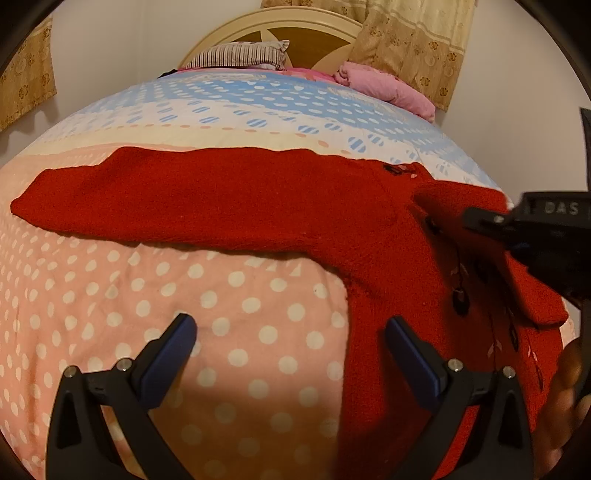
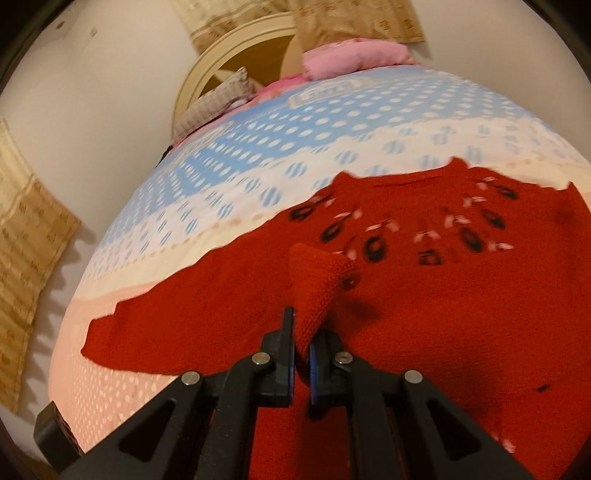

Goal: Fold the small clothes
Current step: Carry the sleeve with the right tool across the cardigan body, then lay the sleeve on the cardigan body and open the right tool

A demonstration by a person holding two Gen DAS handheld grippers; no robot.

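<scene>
A small red knitted sweater [image 1: 229, 199] with black and pink stitched motifs lies spread on the dotted bedspread [image 1: 221, 332]; its left sleeve stretches far to the left. My left gripper [image 1: 291, 328] hovers open over the pink dotted cloth beside the sweater's lower left edge, nothing between its fingers. My right gripper [image 2: 303, 339] is shut on the sweater's right sleeve cuff [image 2: 317, 273], which is lifted and carried over the sweater's body [image 2: 424, 295]. In the left wrist view the right gripper [image 1: 469, 218] enters from the right edge above the sweater.
A striped pillow [image 1: 240, 55] and a pink bundle of cloth [image 1: 388, 86] lie at the head of the bed by the round headboard [image 1: 306, 33]. Curtains [image 1: 413, 44] hang behind. A hand [image 1: 569, 398] shows at the lower right.
</scene>
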